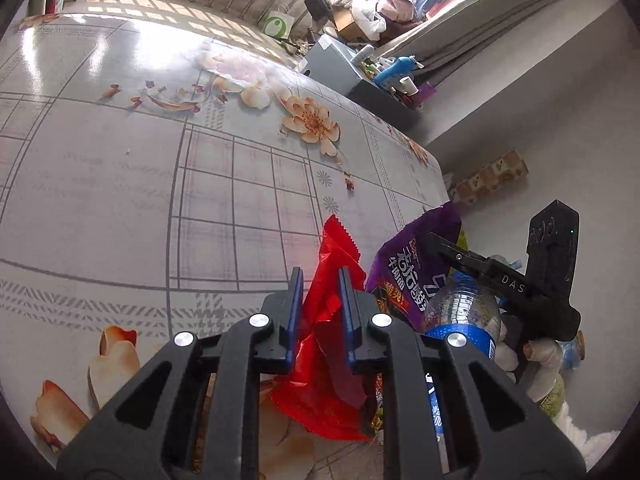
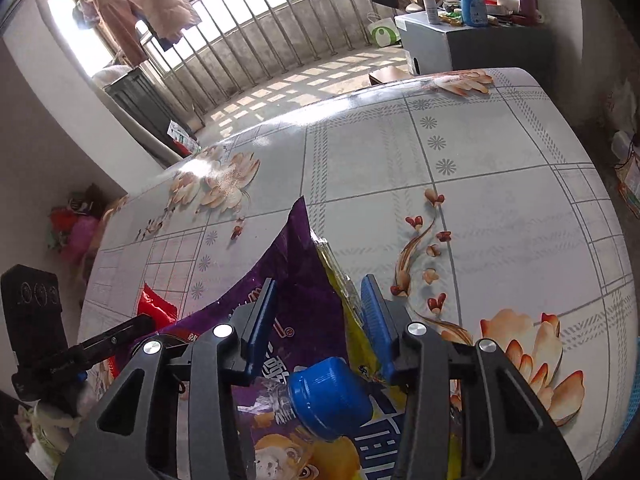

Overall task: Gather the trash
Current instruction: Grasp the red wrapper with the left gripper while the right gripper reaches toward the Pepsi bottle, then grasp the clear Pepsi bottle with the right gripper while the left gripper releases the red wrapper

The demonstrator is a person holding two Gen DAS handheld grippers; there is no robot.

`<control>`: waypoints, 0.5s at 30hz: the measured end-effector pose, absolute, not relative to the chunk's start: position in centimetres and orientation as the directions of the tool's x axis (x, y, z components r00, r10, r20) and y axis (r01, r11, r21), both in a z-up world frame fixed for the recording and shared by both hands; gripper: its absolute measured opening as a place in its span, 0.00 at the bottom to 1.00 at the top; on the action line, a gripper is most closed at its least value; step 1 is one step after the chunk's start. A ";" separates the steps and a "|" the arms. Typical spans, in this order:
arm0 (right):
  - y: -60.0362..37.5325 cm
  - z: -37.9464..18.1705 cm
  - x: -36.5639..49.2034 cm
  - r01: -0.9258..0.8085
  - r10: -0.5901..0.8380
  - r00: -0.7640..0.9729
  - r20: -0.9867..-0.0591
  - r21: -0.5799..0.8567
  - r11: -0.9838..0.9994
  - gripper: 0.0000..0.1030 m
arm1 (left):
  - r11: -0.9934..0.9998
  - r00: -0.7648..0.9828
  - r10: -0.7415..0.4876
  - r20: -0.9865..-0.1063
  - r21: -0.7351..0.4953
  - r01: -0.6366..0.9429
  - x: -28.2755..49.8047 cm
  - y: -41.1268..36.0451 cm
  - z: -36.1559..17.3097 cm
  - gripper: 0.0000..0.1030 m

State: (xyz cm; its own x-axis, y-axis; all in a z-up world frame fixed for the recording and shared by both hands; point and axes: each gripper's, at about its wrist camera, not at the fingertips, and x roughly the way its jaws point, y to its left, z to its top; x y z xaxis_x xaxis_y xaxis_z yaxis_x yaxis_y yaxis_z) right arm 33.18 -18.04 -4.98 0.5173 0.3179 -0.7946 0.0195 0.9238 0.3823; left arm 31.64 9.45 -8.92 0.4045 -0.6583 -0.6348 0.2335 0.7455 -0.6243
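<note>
Left wrist view: the left gripper (image 1: 320, 280) has its blue pads clamped on a red wrapper (image 1: 332, 264) on the flowered table (image 1: 160, 200). Just beside it (right wrist view) the right gripper (image 2: 320, 300) straddles a purple bag (image 2: 296, 280) and a blue-capped bottle (image 2: 332, 396), pads not touching either.

"das" on the right hand-held gripper (image 1: 444, 246).

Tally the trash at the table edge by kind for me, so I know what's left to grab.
Snack wrappers: 2, a red wrapper between the left gripper's fingers and a purple snack bag.
Plastic bottles: 1, a blue-capped bottle.
Total: 3 pieces in view.
</note>
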 end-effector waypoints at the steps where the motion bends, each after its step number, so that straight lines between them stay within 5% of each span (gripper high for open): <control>1: -17.6 -4.9 32.7 0.005 0.325 0.511 -0.796 0.380 0.925 0.41 | 0.743 0.398 -0.661 -0.636 -0.629 0.230 30.8 9.8 -8.9 0.15; 6: -15.5 -4.4 31.2 -0.072 0.353 0.464 -0.813 0.363 0.929 0.43 | 0.735 0.386 -0.667 -0.637 -0.648 0.199 26.7 11.3 -8.9 0.15; 7: -15.3 -4.3 31.0 -0.074 0.349 0.453 -0.820 0.355 0.932 0.49 | 0.745 0.396 -0.652 -0.647 -0.643 0.177 25.8 11.5 -8.9 0.15; 9: -15.3 -3.6 30.7 -0.068 0.341 0.451 -0.825 0.350 0.934 0.61 | 0.754 0.407 -0.637 -0.655 -0.640 0.151 24.5 11.9 -8.9 0.21; 15: -17.3 0.5 27.3 -0.048 0.327 0.521 -0.788 0.356 0.933 0.65 | 0.777 0.482 -0.588 -0.650 -0.618 0.115 22.0 13.6 -7.7 0.40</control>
State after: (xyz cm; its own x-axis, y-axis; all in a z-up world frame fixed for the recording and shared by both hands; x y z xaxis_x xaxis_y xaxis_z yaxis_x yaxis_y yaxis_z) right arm 27.33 -17.28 0.52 0.5213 0.3272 -0.7881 -0.0477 0.9333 0.3559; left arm 22.04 13.56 -7.68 0.4819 -0.5881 -0.6496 0.1150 0.7774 -0.6185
